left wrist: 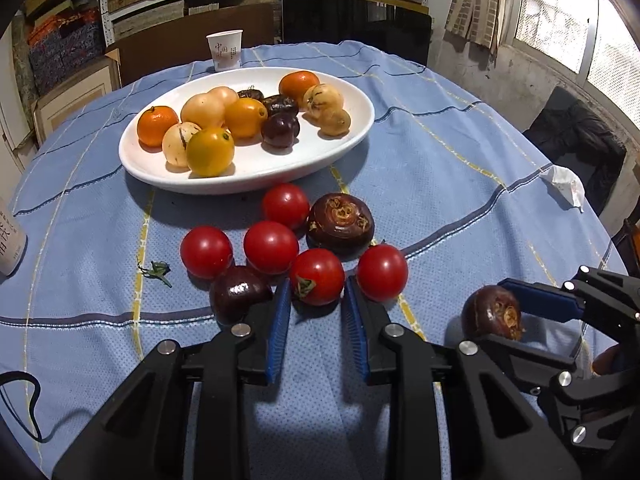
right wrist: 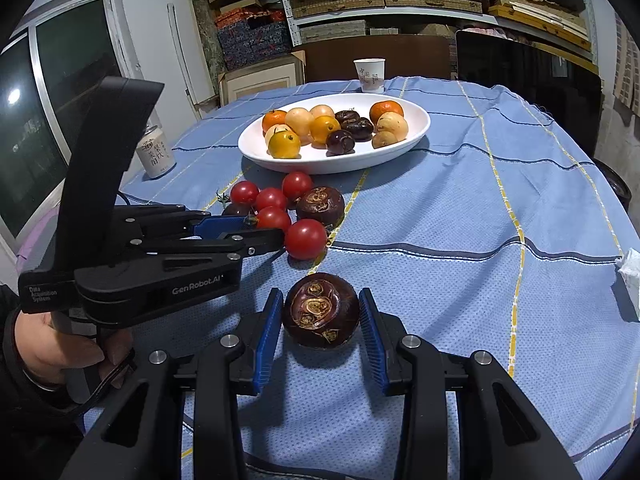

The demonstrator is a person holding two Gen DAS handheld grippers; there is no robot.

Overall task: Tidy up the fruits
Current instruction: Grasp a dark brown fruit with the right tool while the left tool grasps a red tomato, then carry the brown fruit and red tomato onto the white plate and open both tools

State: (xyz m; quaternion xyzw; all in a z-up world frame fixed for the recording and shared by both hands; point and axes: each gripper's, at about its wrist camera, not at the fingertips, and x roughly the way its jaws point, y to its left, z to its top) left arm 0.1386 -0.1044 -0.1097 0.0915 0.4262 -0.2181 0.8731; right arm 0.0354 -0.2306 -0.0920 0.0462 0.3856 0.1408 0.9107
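While open, right gripper (right wrist: 320,314) straddles water chestnut (right wrist: 320,310).

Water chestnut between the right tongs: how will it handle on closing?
The water chestnut looks squat and flat-bottomed, so it probably won't roll far. Its glossy skin may slip against the blue pads. The right tongs straddle it, open and roughly centred, so a squeeze likely holds.

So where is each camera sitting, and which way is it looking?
Left wrist view: it rides the left gripper, looking along its open jaws at a red tomato between them, toward the white plate; the right gripper shows at the right edge.
Right wrist view: it rides the right gripper, whose open jaws flank a dark water chestnut; the left gripper and the person's hand show on the left.
Both views share the plate, tomatoes, paper cup and blue tablecloth.
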